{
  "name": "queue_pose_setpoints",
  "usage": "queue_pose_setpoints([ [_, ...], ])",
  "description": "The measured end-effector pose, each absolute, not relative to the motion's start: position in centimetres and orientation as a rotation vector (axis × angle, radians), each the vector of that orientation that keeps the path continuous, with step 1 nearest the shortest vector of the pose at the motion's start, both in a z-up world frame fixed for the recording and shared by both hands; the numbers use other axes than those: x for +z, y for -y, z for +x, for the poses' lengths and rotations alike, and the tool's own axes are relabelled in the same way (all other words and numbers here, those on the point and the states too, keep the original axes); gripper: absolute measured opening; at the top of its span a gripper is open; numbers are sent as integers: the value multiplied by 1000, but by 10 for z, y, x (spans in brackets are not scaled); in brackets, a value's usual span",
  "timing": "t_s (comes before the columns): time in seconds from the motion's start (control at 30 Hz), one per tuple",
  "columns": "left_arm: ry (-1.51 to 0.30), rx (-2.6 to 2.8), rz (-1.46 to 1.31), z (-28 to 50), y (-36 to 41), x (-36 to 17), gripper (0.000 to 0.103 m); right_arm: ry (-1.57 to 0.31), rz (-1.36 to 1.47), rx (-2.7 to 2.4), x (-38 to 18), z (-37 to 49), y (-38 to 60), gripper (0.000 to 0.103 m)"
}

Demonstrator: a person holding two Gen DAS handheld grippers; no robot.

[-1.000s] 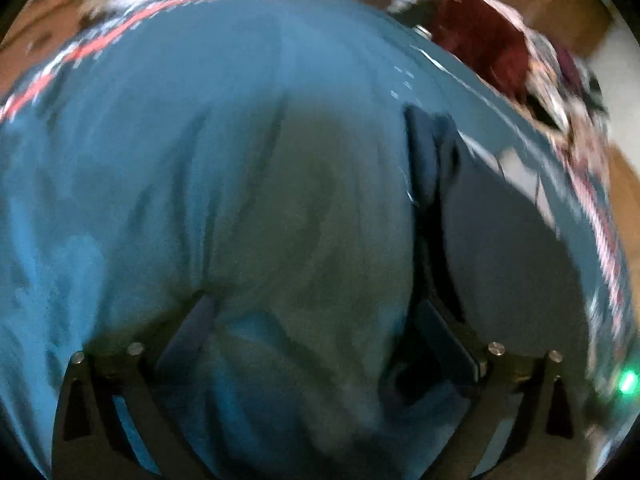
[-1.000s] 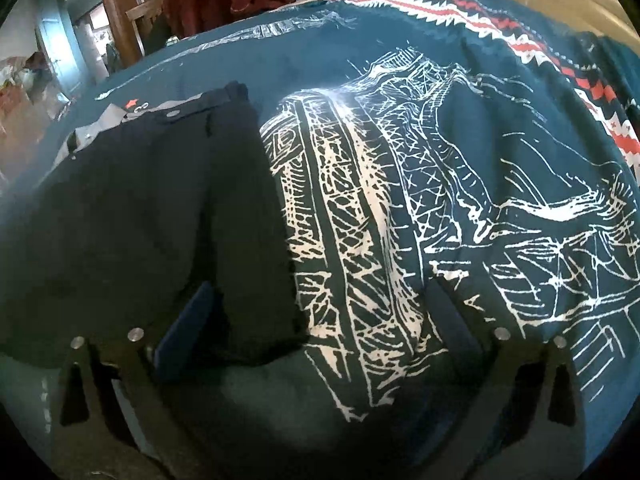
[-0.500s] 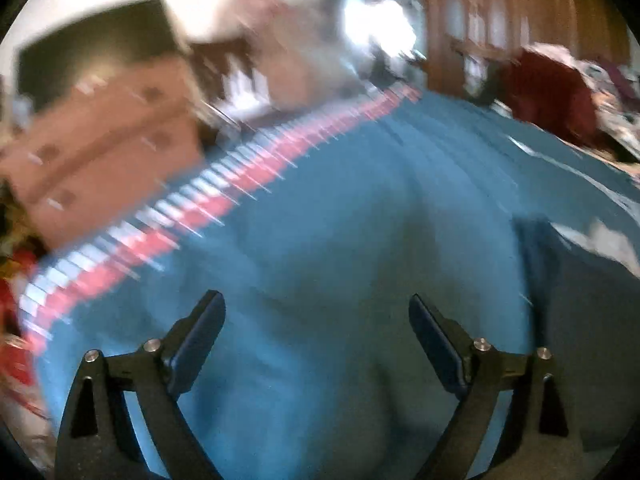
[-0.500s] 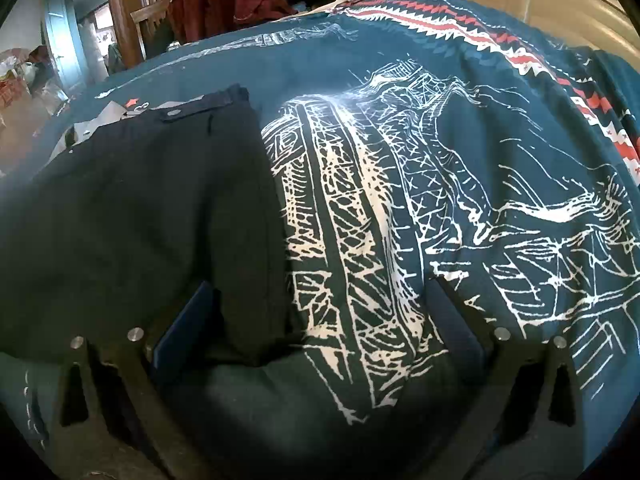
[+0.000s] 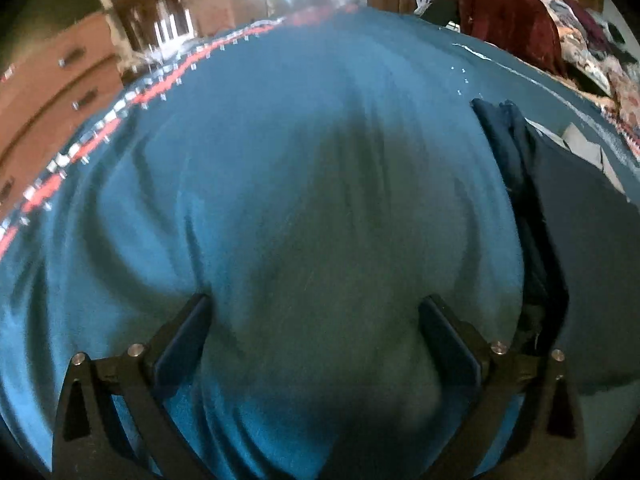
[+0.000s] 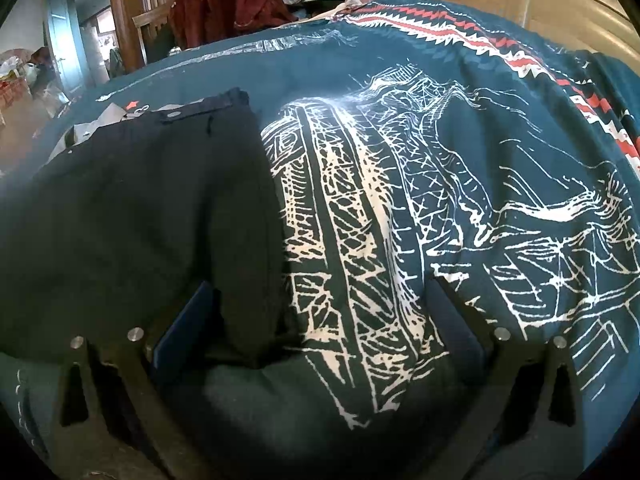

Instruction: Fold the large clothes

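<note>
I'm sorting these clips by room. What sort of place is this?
Probably a bedroom in a lived-in home: a teal printed bedspread under dark trousers, a wooden chest of drawers, and a chair heaped with clothes.

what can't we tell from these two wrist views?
- Left wrist: most of the trousers run off the right edge; overall layout unknown.
- Left wrist: the bedspread under the left gripper is in shadow and soft; contact unclear.
- Right wrist: the trouser hem is behind the right gripper finger; whether cloth sits between the open jaws is unclear.
- Both: the person's hands are out of frame.
</note>
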State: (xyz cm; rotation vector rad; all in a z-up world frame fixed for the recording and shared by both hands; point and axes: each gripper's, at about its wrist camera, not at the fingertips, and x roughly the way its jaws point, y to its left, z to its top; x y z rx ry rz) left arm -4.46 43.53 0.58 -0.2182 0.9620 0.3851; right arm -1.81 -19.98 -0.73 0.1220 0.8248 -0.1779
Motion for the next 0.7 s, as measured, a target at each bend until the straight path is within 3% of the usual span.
queue_pose_setpoints([
  [0.7, -928, 428, -183, -44, -435, 2, 103, -826, 123, -179, -7, -18, 200, 103],
])
